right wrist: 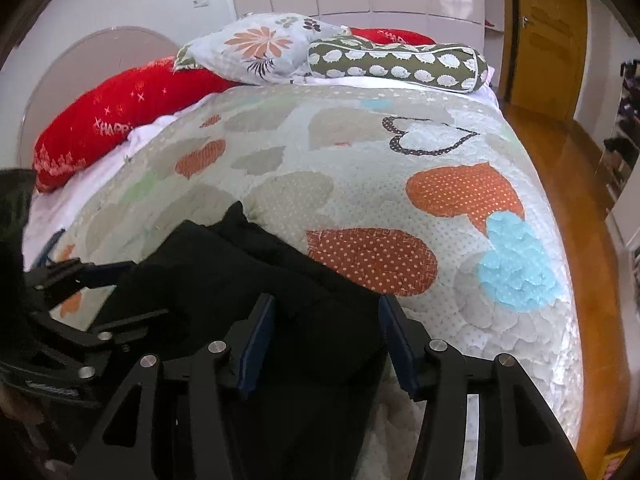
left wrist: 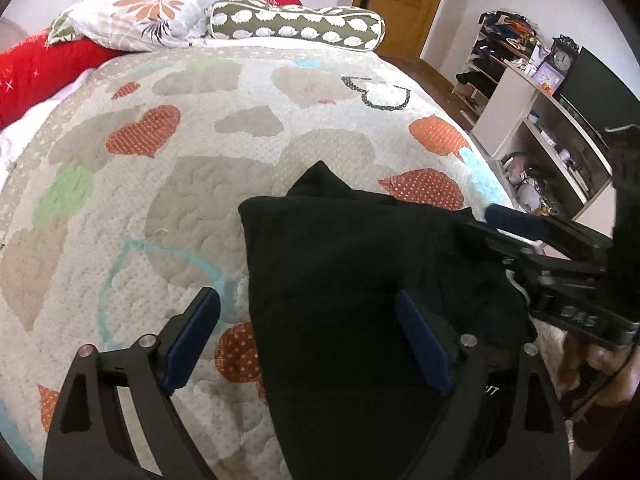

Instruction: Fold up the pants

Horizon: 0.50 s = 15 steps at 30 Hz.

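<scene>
Heart-patterned quilted bedspread (left wrist: pixel 192 184) fills the left wrist view; the left gripper (left wrist: pixel 308 340) is spread, straddling the near-left edge of the black fabric pants (left wrist: pixel 360 264). From the right wrist, the right gripper (right wrist: pixel 326 340) also gapes, pants (right wrist: pixel 248 280) between its fingers, probably ready to pinch.

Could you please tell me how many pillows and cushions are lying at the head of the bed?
3 visible: a red cushion on the left, a floral pillow in the middle, and an olive patterned bolster on the right. Red fabric behind them may be another.
</scene>
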Available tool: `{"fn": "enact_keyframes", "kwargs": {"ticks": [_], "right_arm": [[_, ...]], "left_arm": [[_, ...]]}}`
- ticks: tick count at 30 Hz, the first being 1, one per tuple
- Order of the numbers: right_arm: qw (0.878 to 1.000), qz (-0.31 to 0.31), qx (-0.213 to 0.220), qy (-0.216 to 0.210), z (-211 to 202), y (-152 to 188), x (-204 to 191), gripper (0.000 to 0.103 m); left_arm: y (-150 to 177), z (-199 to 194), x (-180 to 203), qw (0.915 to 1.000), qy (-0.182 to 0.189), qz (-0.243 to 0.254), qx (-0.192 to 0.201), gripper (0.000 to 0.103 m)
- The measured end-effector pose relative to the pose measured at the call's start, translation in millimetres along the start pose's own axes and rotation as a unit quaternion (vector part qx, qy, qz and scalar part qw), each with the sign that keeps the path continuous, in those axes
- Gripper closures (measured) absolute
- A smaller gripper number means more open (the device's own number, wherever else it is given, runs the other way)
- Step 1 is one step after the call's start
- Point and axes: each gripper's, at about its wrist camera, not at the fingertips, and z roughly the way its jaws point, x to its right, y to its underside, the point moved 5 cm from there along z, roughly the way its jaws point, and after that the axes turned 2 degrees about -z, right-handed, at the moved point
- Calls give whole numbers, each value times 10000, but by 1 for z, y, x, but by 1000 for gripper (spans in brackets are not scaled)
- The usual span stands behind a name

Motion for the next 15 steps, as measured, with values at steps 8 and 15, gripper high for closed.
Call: {"fn": "enact_keyframes", "kwargs": {"ticks": [8, 15], "right_arm": [[9995, -54, 140, -266, -47, 12, -25, 48], [9985, -232, -31, -500, -59, 41, -53, 48]], "left_arm": [[3, -22, 7, 9997, -109, 153, 170, 12], [17, -34, 10, 9998, -74, 73, 167, 12]]}}
